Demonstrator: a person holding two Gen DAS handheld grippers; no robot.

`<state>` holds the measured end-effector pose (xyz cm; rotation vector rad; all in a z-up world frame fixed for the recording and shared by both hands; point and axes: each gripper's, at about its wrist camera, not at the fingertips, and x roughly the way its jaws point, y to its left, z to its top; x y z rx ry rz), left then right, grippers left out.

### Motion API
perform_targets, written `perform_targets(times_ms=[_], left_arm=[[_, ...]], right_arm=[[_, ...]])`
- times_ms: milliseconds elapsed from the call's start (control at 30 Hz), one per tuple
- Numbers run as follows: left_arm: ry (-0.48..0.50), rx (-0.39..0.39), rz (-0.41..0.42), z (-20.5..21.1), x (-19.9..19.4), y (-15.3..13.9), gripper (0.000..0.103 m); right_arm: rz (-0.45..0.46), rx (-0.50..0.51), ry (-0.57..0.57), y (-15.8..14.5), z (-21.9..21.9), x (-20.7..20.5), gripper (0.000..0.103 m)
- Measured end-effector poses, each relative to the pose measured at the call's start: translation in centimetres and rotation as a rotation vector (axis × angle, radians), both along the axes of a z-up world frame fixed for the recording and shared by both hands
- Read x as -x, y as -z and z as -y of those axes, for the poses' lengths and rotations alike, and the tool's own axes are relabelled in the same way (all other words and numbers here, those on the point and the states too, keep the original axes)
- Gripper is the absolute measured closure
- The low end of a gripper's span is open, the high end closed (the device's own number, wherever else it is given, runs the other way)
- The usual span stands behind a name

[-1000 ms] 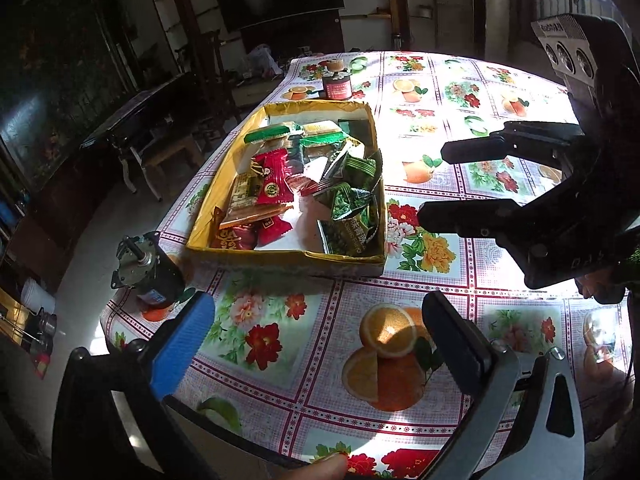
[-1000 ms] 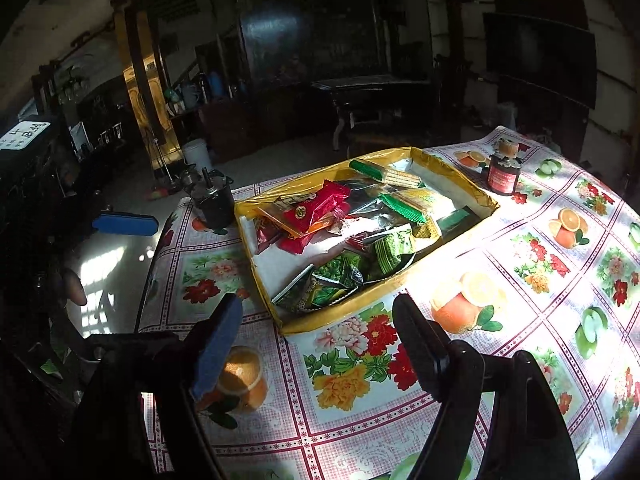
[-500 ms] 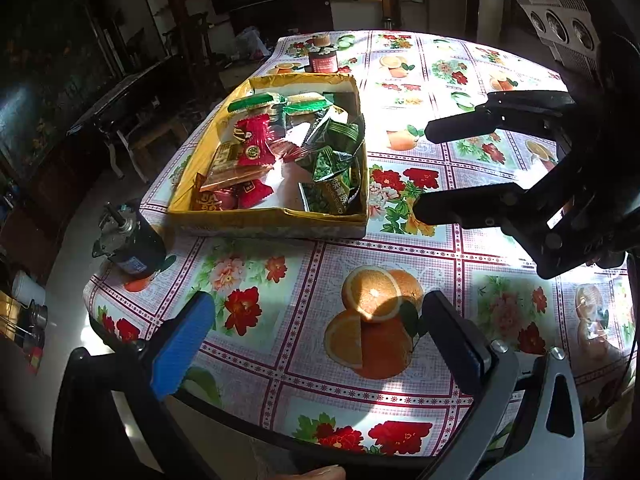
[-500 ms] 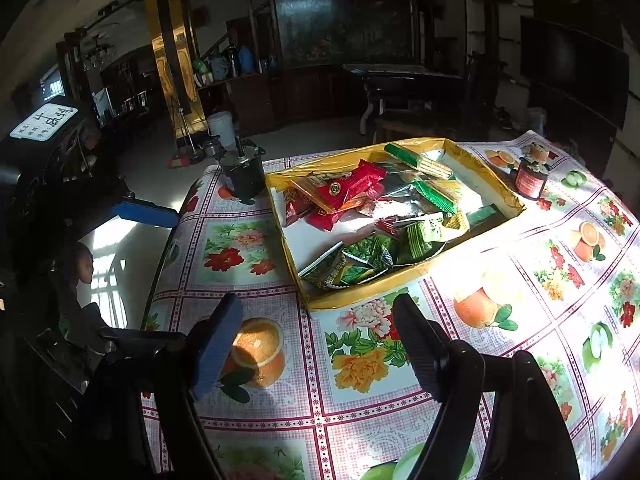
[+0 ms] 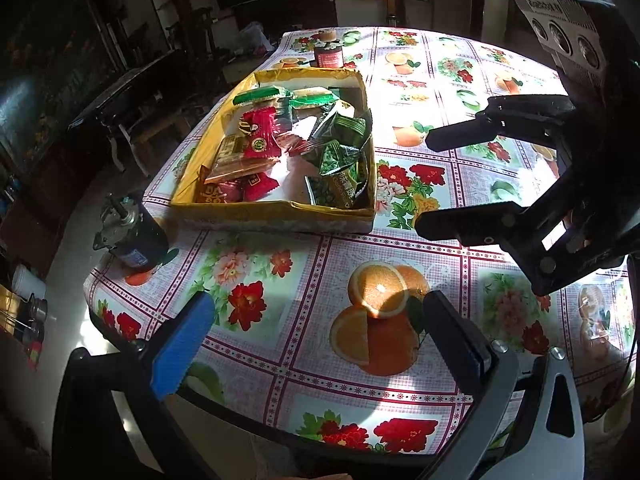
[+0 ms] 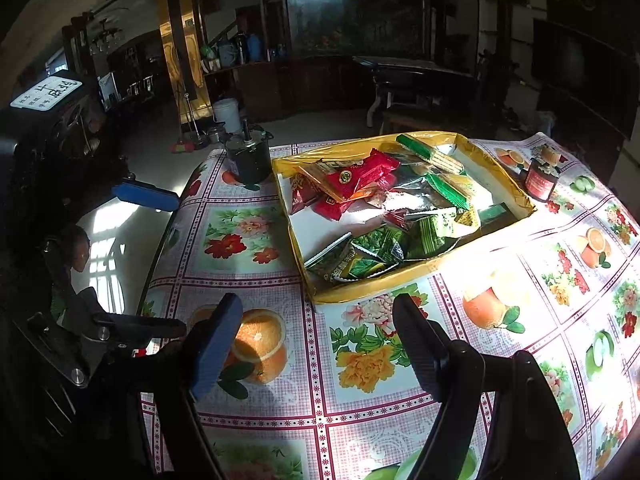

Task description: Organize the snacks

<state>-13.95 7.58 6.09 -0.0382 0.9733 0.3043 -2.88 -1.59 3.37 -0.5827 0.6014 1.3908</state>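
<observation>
Both the left tongs (image 5: 316, 340) and right tongs (image 6: 320, 344) gape wide, holding nothing. They hover over the surface (image 5: 280, 344) near the yellow snack tray (image 5: 272, 216).

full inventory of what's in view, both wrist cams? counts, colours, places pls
box: 1, yellow, shallow and open, far-left part of the table
red snack packets: several, red, left side of the box
green snack packets: several, green, right side and near-right corner of the box
long wafer packs: at least 2, green ends, far end of the box
small jar: 1, dark red with tan lid, on the table just beyond the box
small motor: 1, black with metal shaft, near-left table corner beside the box
tablecloth: 1, white with fruit and flower print, covers the table
left gripper: 1, blue and black pads, open, empty, over near table edge
right gripper: 1, blue and black pads, open, empty, near the box
</observation>
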Motion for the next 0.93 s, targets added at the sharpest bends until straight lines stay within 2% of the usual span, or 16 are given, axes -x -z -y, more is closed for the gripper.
perform_targets(times_ms=[700, 933], left_arm=[[-0.021, 0.015, 0.004, -0.98, -0.11, -0.21, 0.000], [-0.022, -0.010, 0.023, -0.85, 0.02, -0.68, 0.001]], right_arm=[[0.023, 0.008, -0.012, 0.10, -0.36, 0.35, 0.026], [0.005, -0.018, 0.010, -0.15, 0.29, 0.00, 0.026]])
